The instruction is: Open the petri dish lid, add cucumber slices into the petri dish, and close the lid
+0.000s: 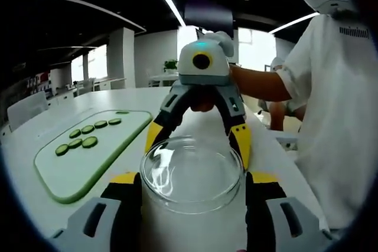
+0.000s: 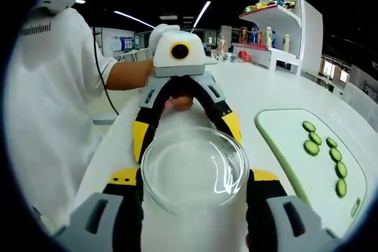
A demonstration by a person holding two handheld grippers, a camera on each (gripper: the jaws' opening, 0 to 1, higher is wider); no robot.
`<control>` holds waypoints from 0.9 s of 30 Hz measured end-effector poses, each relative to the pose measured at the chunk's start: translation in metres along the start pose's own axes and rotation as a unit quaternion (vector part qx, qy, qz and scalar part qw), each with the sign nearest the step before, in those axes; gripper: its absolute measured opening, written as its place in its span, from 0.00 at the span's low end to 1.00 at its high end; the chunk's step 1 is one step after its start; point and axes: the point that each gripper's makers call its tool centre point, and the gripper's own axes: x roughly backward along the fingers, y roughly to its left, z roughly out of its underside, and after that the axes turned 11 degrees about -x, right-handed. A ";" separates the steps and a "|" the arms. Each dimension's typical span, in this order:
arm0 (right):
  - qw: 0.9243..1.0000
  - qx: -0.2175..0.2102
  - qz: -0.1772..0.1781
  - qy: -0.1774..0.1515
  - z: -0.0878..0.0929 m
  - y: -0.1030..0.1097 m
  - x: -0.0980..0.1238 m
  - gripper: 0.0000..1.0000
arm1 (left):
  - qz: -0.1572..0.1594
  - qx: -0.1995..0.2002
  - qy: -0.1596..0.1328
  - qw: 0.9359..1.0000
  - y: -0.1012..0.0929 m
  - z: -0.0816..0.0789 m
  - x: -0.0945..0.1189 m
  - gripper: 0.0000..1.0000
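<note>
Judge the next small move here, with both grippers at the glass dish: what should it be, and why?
Probably lift the lid off with one gripper while the other steadies the base. Both the left gripper and the right gripper straddle the petri dish, and the cucumber slices lie untouched on the cutting board. Whether lid and base have parted cannot be told.

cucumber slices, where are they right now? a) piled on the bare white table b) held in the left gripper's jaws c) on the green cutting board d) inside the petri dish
c: the cucumber slices lie in rows on the green cutting board beside the petri dish, which looks empty between the jaws of both grippers.
</note>
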 end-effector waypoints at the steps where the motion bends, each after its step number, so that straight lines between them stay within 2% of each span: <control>1: 1.000 0.000 0.000 0.000 0.000 0.000 0.000 0.70 | -0.001 0.000 0.001 1.000 0.000 0.000 0.000 0.68; 27: 1.000 -0.001 0.002 0.006 -0.001 0.003 0.000 0.70 | 0.000 0.000 0.004 1.000 -0.003 0.000 0.000 0.67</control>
